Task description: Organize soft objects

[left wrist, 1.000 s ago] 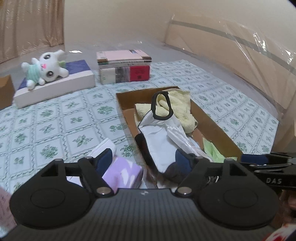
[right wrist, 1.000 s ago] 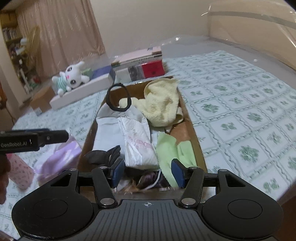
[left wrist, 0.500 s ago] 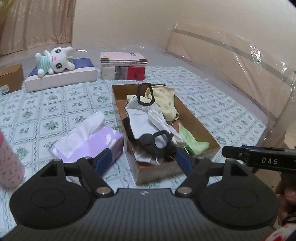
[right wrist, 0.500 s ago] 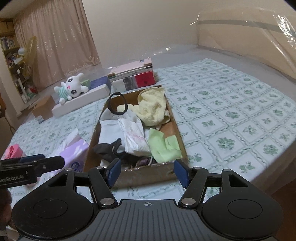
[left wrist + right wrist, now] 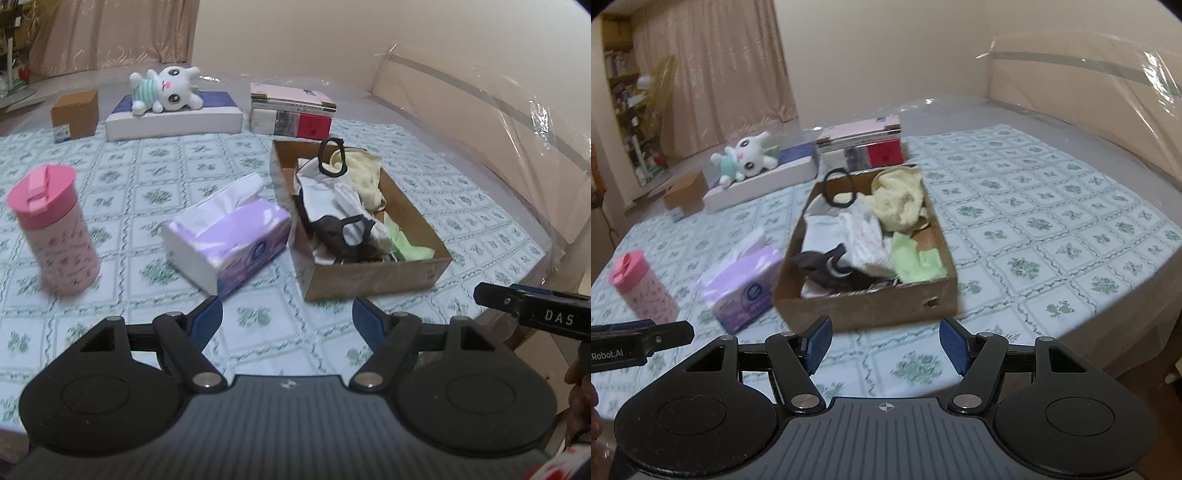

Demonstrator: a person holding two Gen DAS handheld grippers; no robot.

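Cream walls and a tan curtain [image 5: 716,74] back the bed [image 5: 155,184] you are working over, its sheet patterned in green and white squares. On it, your cardboard box [image 5: 871,310] sits in the middle, holding the soft things: a yellow towel [image 5: 899,195] at the far end, white cloth [image 5: 842,236] in the centre, a green cloth [image 5: 916,262] at the near right and a dark garment [image 5: 822,267] at the near left. Just left of the box lies a purple tissue pack [image 5: 236,236], and further left stands a pink bottle [image 5: 55,229]. At the far side a white plush toy [image 5: 166,90] lies on a flat white box [image 5: 173,120], beside a stack of books [image 5: 291,114] and a small brown carton [image 5: 75,112]. Your left claw [image 5: 287,319] hangs apart and empty over the sheet, short of the box. Your right claw [image 5: 885,345] has just been opening; nothing sits between its jaws.
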